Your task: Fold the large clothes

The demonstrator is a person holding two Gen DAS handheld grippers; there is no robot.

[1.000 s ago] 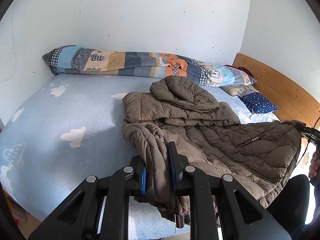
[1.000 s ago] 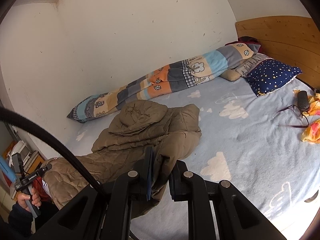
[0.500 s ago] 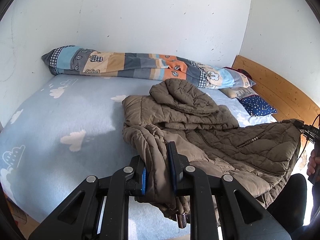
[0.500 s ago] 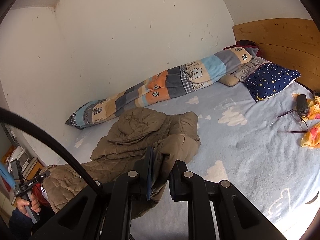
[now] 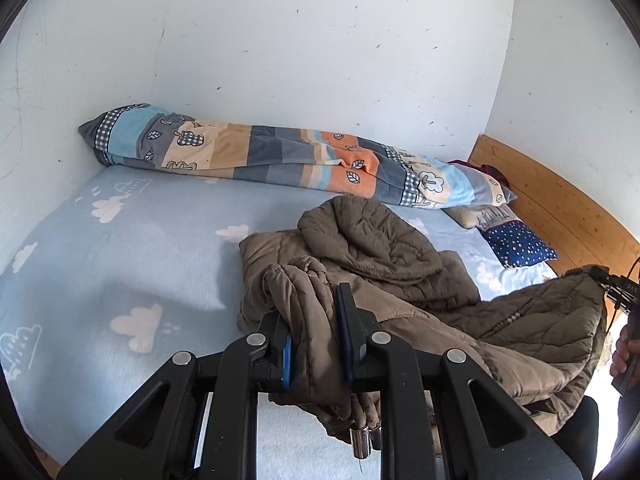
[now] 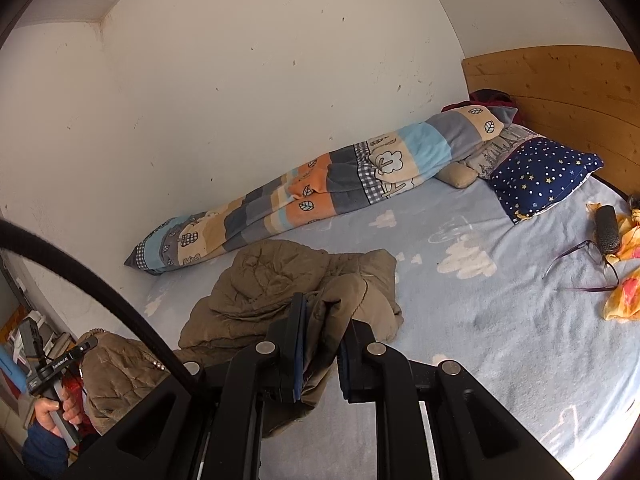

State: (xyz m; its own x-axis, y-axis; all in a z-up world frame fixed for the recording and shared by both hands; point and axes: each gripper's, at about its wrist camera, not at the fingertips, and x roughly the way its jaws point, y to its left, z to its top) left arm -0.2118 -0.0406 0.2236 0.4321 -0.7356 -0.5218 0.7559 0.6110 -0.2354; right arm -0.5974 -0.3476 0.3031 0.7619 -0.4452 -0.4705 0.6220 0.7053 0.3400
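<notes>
Left wrist view: left gripper (image 5: 314, 334), black with blue pads, clamped on a bunched edge of a brown quilted jacket (image 5: 400, 280); cloth fills the gap between the jaws and hangs below them, with a small metal toggle (image 5: 359, 446) dangling at the bottom. Jacket: upper part and hood lie on the bed (image 5: 120, 272), right of centre; the near hem is raised off the sheet and stretched rightward to the right gripper (image 5: 614, 284), seen at the right edge with a hand (image 5: 626, 354) on its handle. Bed: pale blue sheet with white cloud print. Far side, along the white wall (image 5: 320, 60): a rolled patchwork blanket (image 5: 280, 158) in blue, grey, beige and orange. Far right: navy star-print pillow (image 5: 520, 244) and wooden headboard (image 5: 560, 208). Right wrist view: right gripper (image 6: 320, 340) clenched on another fold of the jacket (image 6: 288, 280), cloth pinched between its blue pads. Left gripper (image 6: 60, 364) at the near left, with the other hand (image 6: 58, 410) around its handle and the jacket's far hem beside it. Right side of the sheet: spectacles (image 6: 584, 264), a dark case (image 6: 606, 228) and yellow-orange cloth (image 6: 624, 296). A black cable (image 6: 100, 292) crosses the left foreground.
</notes>
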